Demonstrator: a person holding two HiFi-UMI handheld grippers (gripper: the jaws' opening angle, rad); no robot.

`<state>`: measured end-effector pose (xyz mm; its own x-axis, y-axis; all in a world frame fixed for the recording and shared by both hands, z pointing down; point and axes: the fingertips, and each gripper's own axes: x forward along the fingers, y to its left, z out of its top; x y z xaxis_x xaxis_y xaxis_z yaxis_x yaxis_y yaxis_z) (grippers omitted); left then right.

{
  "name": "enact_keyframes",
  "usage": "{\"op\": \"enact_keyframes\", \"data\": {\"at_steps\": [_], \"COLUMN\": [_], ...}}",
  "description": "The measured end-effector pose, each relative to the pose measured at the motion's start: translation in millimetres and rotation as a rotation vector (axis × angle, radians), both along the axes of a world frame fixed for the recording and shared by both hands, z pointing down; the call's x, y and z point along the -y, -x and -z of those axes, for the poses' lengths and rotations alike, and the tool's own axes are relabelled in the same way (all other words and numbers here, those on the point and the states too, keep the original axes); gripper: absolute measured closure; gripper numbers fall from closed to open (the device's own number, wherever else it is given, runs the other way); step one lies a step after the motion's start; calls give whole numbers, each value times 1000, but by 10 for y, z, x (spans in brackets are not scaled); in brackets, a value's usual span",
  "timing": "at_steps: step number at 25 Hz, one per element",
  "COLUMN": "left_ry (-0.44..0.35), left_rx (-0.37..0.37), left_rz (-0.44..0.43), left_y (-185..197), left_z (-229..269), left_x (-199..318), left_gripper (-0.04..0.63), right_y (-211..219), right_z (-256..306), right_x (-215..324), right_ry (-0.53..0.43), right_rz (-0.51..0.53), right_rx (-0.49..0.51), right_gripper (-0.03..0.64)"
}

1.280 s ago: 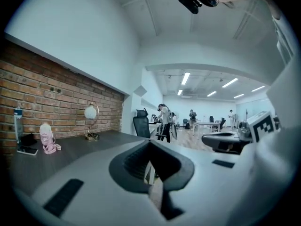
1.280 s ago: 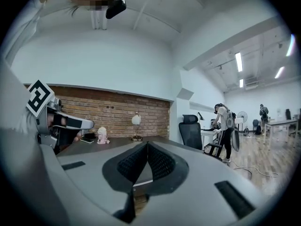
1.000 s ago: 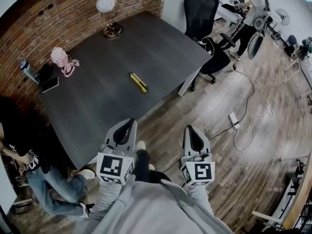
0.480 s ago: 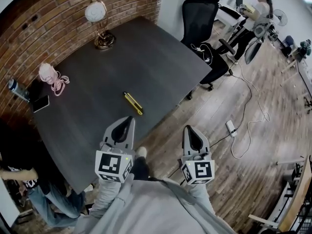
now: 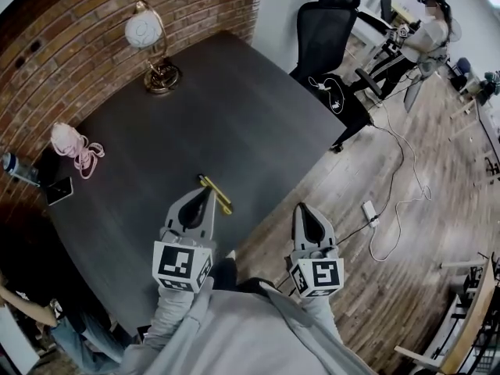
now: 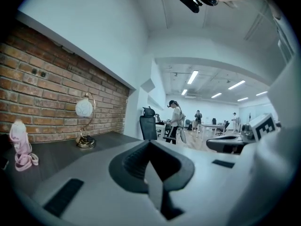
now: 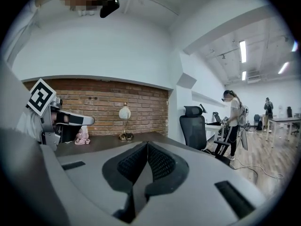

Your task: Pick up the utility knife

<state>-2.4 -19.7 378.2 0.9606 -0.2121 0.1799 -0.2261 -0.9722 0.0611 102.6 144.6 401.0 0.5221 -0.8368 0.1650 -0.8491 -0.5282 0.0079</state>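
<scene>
The yellow utility knife (image 5: 222, 200) lies flat on the dark table (image 5: 234, 108), near its front edge. My left gripper (image 5: 206, 194) is shut and empty, its tip over the table just left of the knife; whether it touches the knife I cannot tell. My right gripper (image 5: 302, 208) is also shut and empty, held over the wooden floor to the right of the table's edge. In the left gripper view the left gripper (image 6: 149, 143) has its jaws together, and in the right gripper view the right gripper (image 7: 147, 145) does too. The gripper bodies hide the knife in both views.
A globe lamp (image 5: 148, 45), a pink bundle (image 5: 72, 143), a phone (image 5: 59, 190) and a bottle (image 5: 16, 166) sit along the brick-wall side. A black office chair (image 5: 328, 22) stands past the table's far corner. A power strip (image 5: 369, 209) with cable lies on the floor. A person (image 5: 426, 33) stands at the back right.
I have moved toward the table with both grippers. The table and the knife have slid down the head view, and the knife now lies right at my left gripper's tip.
</scene>
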Motion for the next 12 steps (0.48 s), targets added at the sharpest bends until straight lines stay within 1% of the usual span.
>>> {"op": "enact_keyframes", "data": {"at_steps": [7,12], "left_ry": [39,51], "left_rx": [36,50], "left_rz": [27,100], "left_y": [-67,-112], "left_z": [-193,-280], "left_x": [165,301], "left_gripper": [577,577], "right_y": [-107,-281], "right_z": [-102,-151], "right_x": [217,470], "right_ry": [29,31], "right_rz": [27,101], "right_rx": [22,29], "right_gripper": [598,598]}}
